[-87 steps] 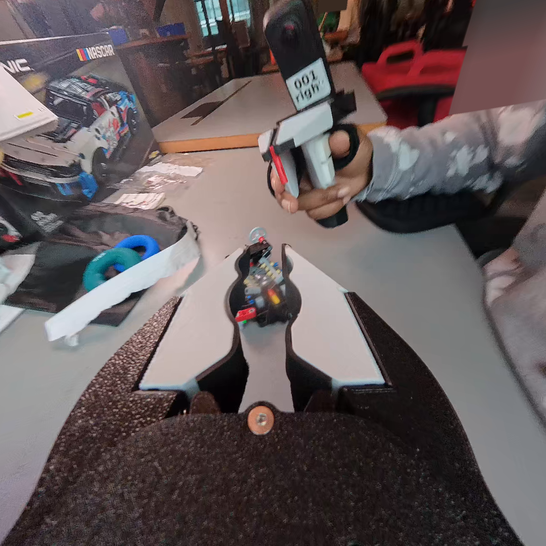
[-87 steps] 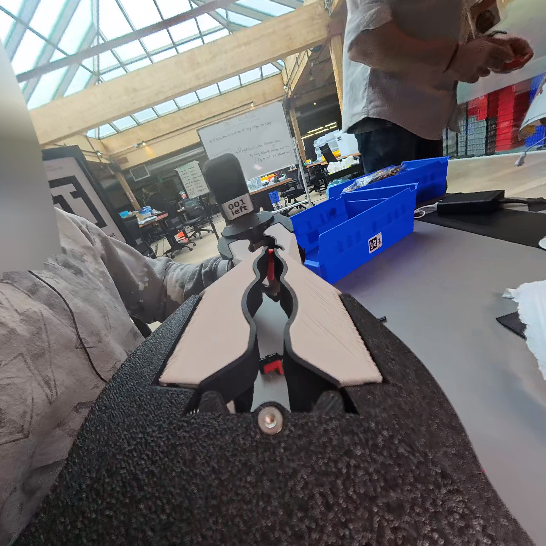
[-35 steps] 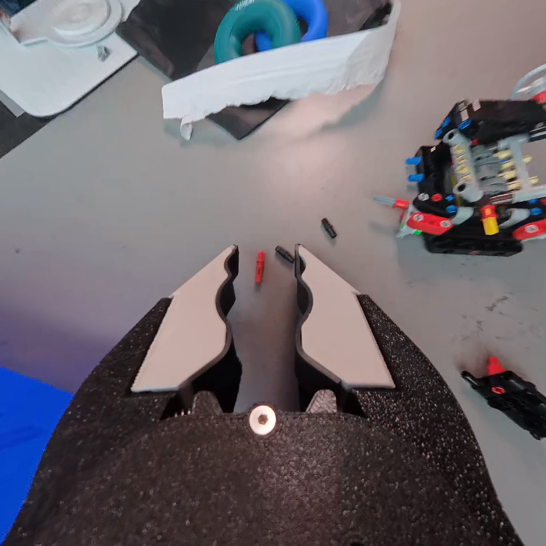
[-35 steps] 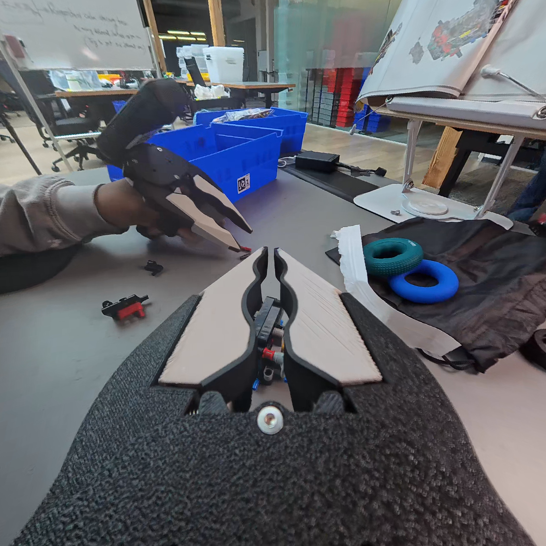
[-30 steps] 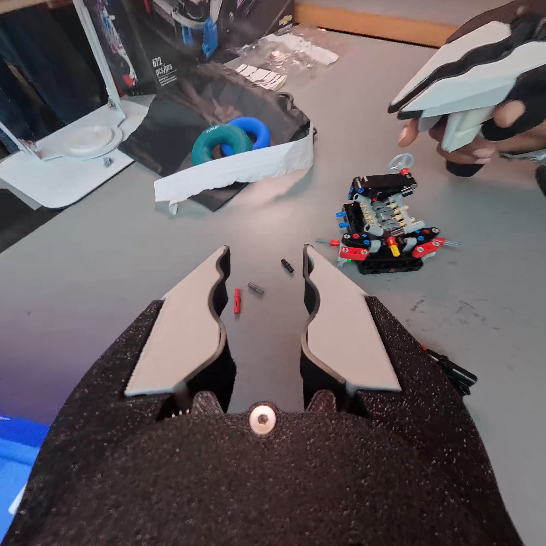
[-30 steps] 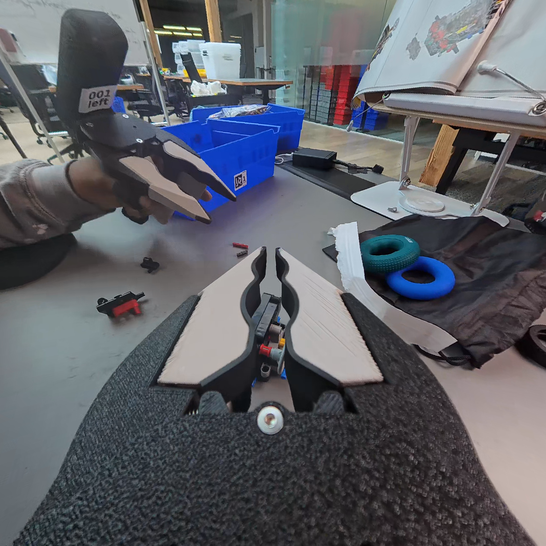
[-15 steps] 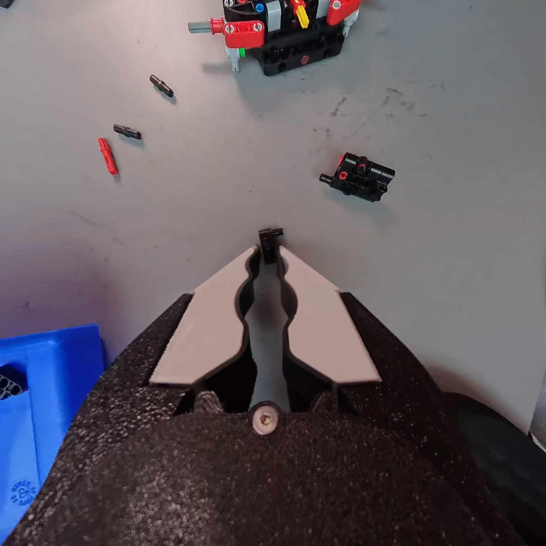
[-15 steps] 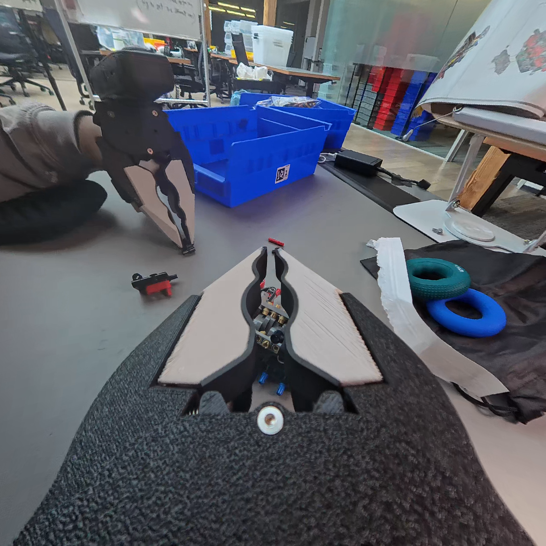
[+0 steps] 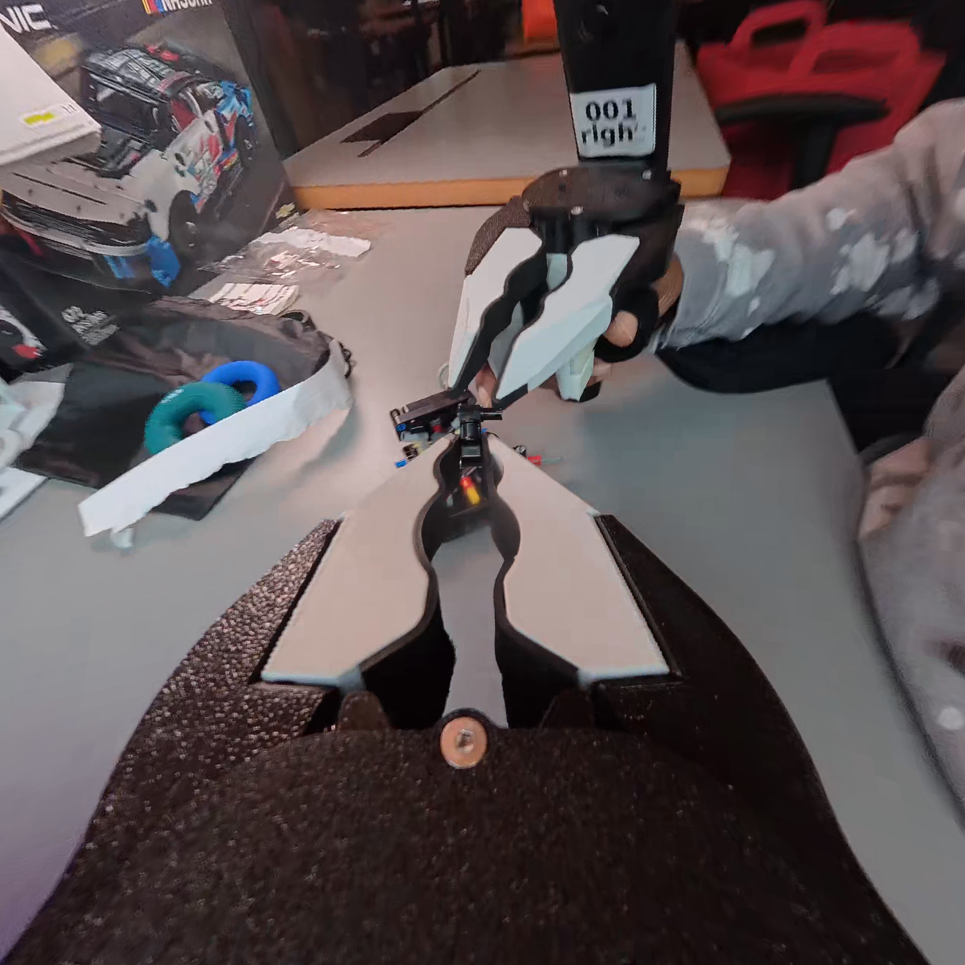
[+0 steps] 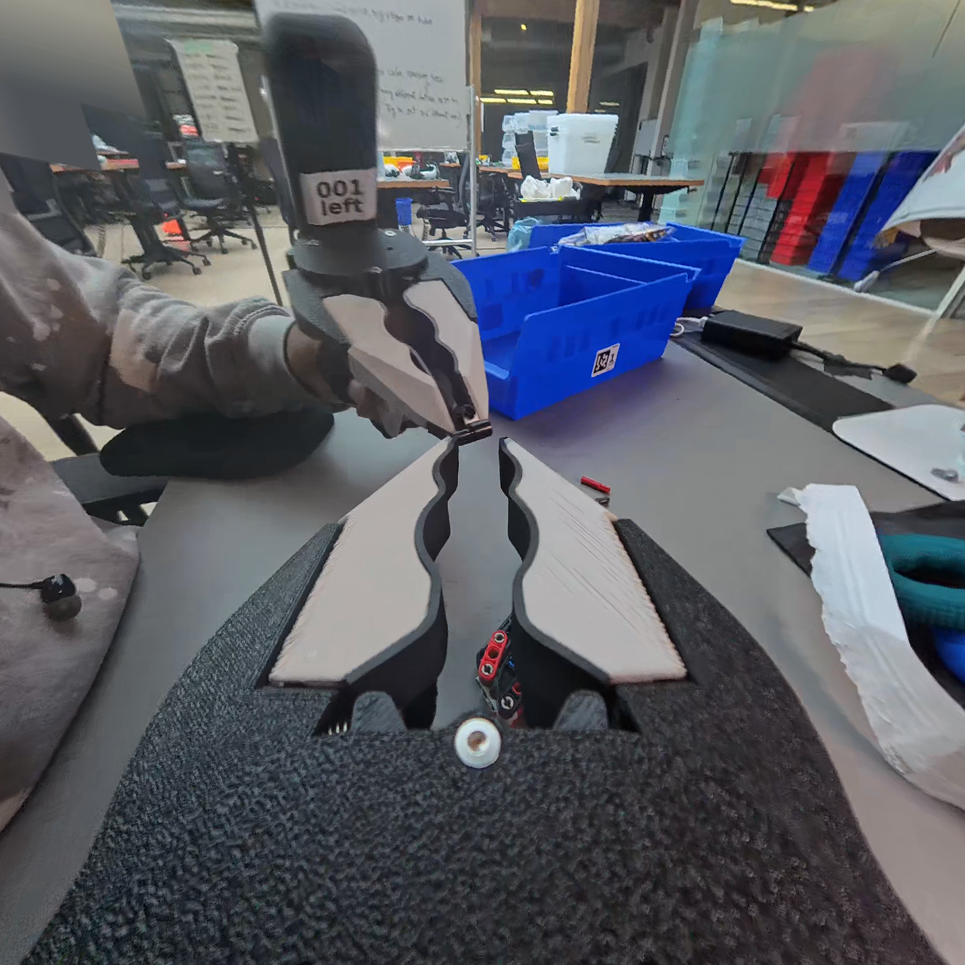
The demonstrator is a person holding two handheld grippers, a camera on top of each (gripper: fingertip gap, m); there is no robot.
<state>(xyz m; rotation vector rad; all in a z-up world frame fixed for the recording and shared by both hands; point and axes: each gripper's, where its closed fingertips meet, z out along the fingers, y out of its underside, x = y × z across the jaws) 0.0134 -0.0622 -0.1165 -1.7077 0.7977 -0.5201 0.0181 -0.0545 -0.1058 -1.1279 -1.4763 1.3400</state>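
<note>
At the far left corner of the grey table (image 9: 679,496) stands a big box with a race car picture (image 9: 130,130). In front of it, by the left edge, lies a black bag (image 9: 183,334) with a green ring (image 9: 190,418) and a blue ring (image 9: 240,376) on it, and a torn strip of white paper (image 9: 219,449) lies across the front of the bag. Near the middle of the table sits a little toy build (image 9: 425,415) made of black, grey, red and yellow bits with tiny blue pegs. The left claw (image 9: 470,450) is closed almost all the way and pinches a small black piece (image 9: 470,431) right at its tips. The piece sticks out past the tips, just above the toy build. The grip is only at the very end, so the piece could twist or slip out. The right claw (image 10: 478,444) points down at the toy build from the other side. It is open a little way and nothing sits between its tips. In its own view the toy build (image 10: 496,673) shows low down between its fingers. The tips of the two claws are very close together. A small red pin (image 10: 595,484) lies on the table to the right, and blue bins (image 10: 600,324) stand near the far edge.
</note>
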